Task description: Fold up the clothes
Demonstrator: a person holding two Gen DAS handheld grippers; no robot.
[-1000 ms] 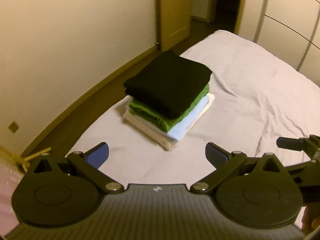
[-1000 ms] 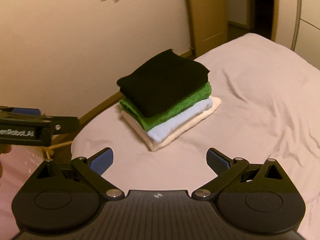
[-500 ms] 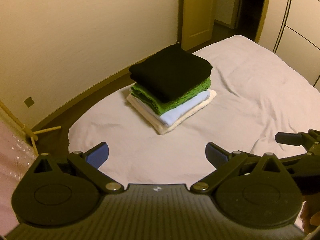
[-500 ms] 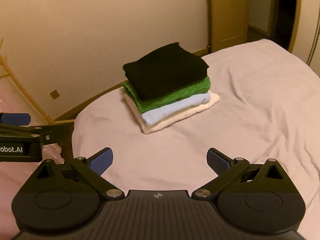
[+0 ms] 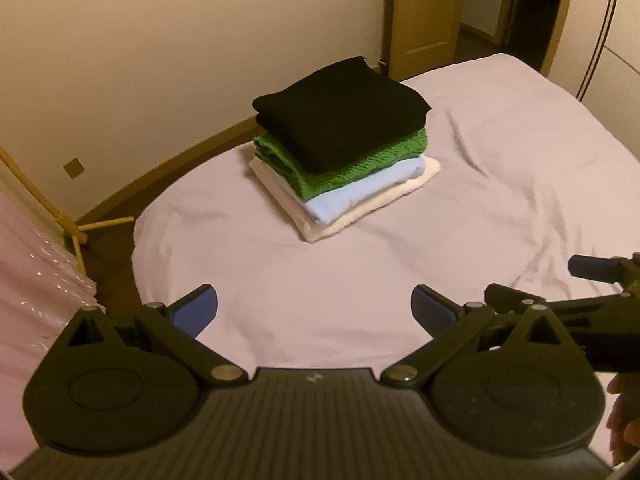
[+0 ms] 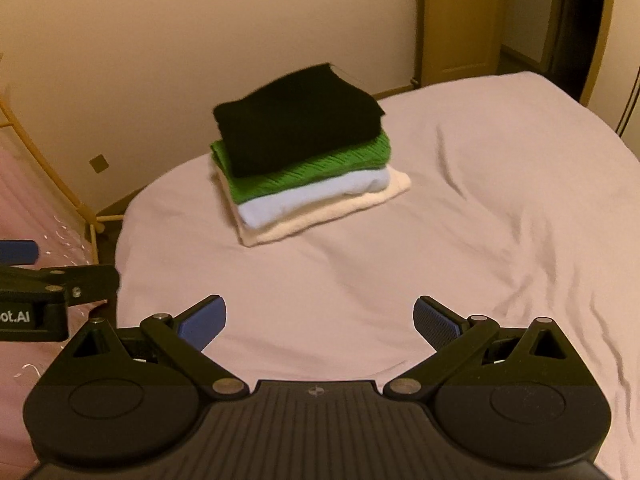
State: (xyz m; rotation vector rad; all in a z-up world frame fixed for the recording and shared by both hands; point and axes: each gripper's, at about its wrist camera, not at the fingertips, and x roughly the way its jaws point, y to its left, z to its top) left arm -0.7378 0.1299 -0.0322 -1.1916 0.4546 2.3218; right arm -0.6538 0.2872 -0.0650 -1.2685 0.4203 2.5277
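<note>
Here the bed [image 5: 500, 200] fills most of both views, and its pale sheet lies nearly flat, a good surface for folding. On it, toward the wall side, you have the stack of folded clothes [image 5: 340, 160]: a cream piece at the bottom, then light blue, then a green knit [image 5: 360, 168], and a black garment [image 5: 340, 120] on top. The edges are roughly aligned, so the pile stands steady. I judge the folding is finished or close to it. Your left gripper [image 5: 314, 308] and right gripper [image 6: 320, 318] hover well apart from the stack, both with jaws spread wide and holding nothing.
</note>
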